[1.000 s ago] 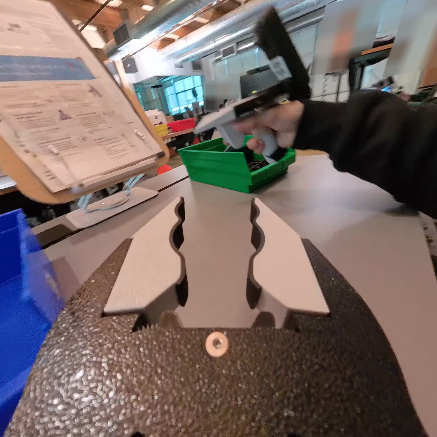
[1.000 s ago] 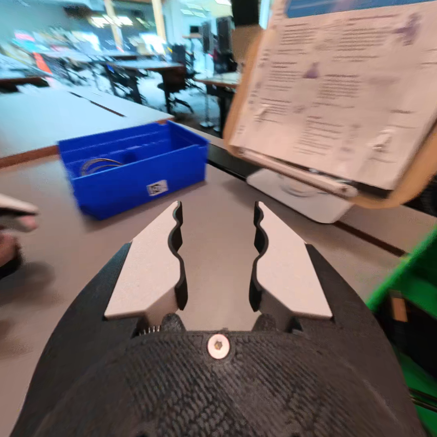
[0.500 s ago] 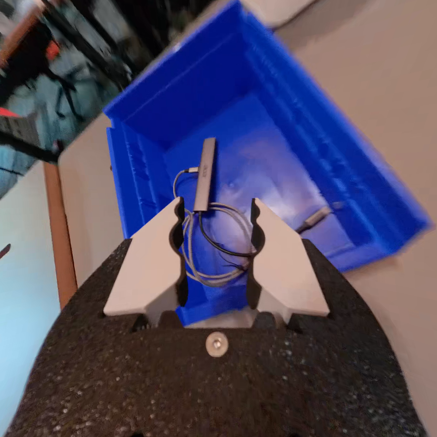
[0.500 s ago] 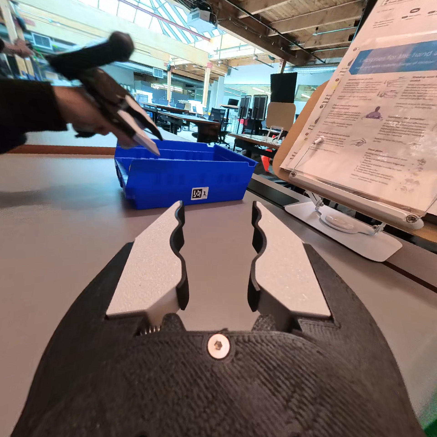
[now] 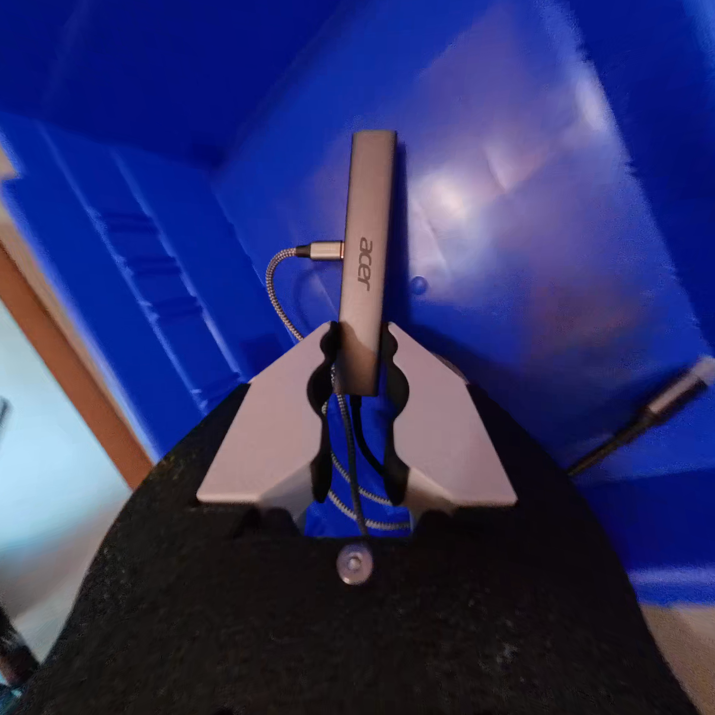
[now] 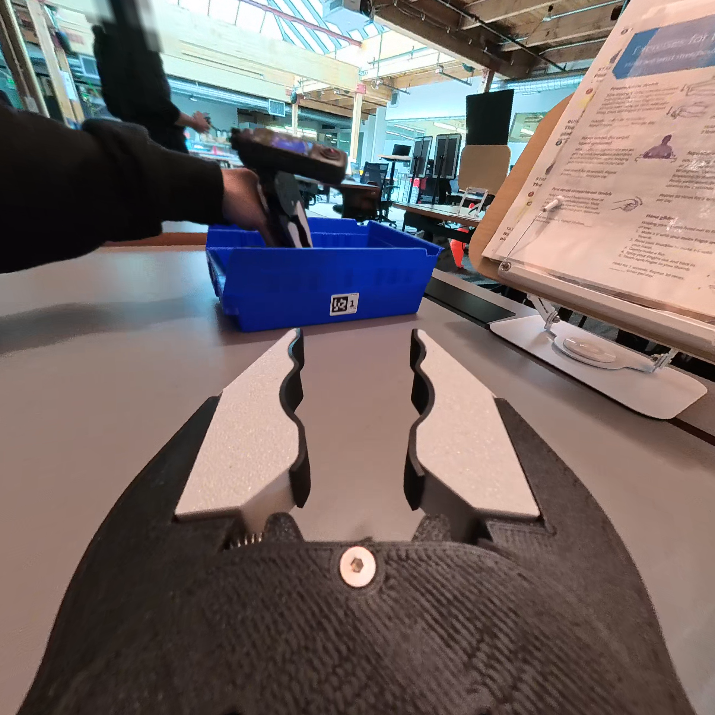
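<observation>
While the left wrist view is a bit blurry, you can see the left claw (image 5: 358,340) down inside the blue bin (image 5: 154,290), its fingers closed in on the near end of a slim grey hub (image 5: 367,247) at mid-frame. The hub's far end points toward the top of the frame. A braided cable (image 5: 276,278) plugs into its left side, loops down and runs between the fingers. Another plug (image 5: 665,402) lies on the bin floor at the right edge.

Over in the right wrist view, the right claw (image 6: 358,340) sits low over the grey surface (image 6: 116,367) with its fingers spread apart, nothing between them. Straight ahead is the bin (image 6: 309,278), with the left claw (image 6: 290,228) dipping into it from the upper left, held by a hand (image 6: 242,197) in a dark sleeve. A document stand (image 6: 599,193) with a printed sheet fills the right side.
</observation>
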Motion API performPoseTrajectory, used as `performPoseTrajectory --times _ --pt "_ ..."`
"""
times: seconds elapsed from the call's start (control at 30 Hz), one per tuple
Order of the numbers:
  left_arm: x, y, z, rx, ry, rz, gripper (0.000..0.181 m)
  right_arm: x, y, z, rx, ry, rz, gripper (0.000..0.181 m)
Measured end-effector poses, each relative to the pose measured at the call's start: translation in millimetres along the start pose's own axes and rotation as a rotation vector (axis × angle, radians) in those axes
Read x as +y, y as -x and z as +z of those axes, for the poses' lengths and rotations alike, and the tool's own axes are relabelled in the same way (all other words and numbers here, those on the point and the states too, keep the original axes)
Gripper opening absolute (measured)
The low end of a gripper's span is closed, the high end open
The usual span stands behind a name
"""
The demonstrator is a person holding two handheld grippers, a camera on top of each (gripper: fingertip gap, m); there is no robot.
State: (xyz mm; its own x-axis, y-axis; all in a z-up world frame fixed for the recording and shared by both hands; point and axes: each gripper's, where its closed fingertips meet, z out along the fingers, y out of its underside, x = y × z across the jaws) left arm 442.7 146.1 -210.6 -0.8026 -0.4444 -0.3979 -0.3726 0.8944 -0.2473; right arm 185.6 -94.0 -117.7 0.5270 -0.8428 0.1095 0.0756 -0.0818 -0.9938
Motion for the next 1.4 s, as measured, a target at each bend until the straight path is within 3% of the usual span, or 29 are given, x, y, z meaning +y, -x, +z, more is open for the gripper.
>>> performPoseTrajectory --times 0.13,0.27,0.43,0.57,0.7,0.8,0.9,0.97,1.07,1.17,1.23,1.33,1.4 --pt "-34.1 -7.5 -77.8 -0.075 -0.227 0.187 0.021 -9.9 5.8 -2.8 -0.051 -0.049 0.090 0.058" --pt "-73.7 -11.4 -194.3 -0.258 -0.539 0.346 0.020 -20.7 36.2 -3.5 -0.286 -0.077 0.364 0.084" --pt "-97.8 -45.1 -337.0 -0.522 -0.865 0.564 0.020 -36.8 51.7 -10.1 -0.460 -0.138 0.565 0.084" --pt "-97.4 -96.6 -393.8 -0.617 -0.976 0.799 0.020 -63.7 46.0 -25.7 -0.481 -0.251 0.662 0.081" --pt "-92.6 -143.9 -388.0 -0.743 -0.997 0.970 0.021 -103.7 51.8 -49.1 -0.405 -0.351 0.637 0.062" --pt "-84.8 -200.7 -351.8 -0.704 -1.011 1.112 0.020 -107.9 50.9 -50.9 -0.198 -0.286 0.414 0.074" --pt "-77.7 -244.3 -321.2 -0.610 -1.052 1.131 0.021 -89.4 60.2 -50.1 -0.141 -0.126 0.167 0.062" --pt "-72.0 -265.4 -310.1 -0.538 -1.094 1.125 0.020 -76.9 76.4 -52.3 -0.195 -0.068 0.050 0.049" --pt "-67.5 -280.9 -299.2 -0.516 -1.135 1.122 0.020 -68.7 102.0 -55.1 -0.325 -0.023 0.006 0.025" --pt "-63.3 -288.5 -290.0 -0.542 -1.128 1.147 0.020 -75.7 118.3 -56.3 -0.414 -0.053 0.057 0.033" --pt "-59.6 -289.8 -286.7 -0.560 -1.120 1.149 0.020 -71.3 117.6 -53.6 -0.414 -0.023 0.087 0.013" --pt "-52.4 -294.1 -284.4 -0.520 -1.134 1.111 0.020 -65.8 120.9 -54.2 -0.397 -0.014 0.009 0.011" --pt "-45.1 -300.0 -279.0 -0.408 -1.128 1.077 0.021 -57.7 123.2 -55.7 -0.365 -0.001 -0.142 0.009"
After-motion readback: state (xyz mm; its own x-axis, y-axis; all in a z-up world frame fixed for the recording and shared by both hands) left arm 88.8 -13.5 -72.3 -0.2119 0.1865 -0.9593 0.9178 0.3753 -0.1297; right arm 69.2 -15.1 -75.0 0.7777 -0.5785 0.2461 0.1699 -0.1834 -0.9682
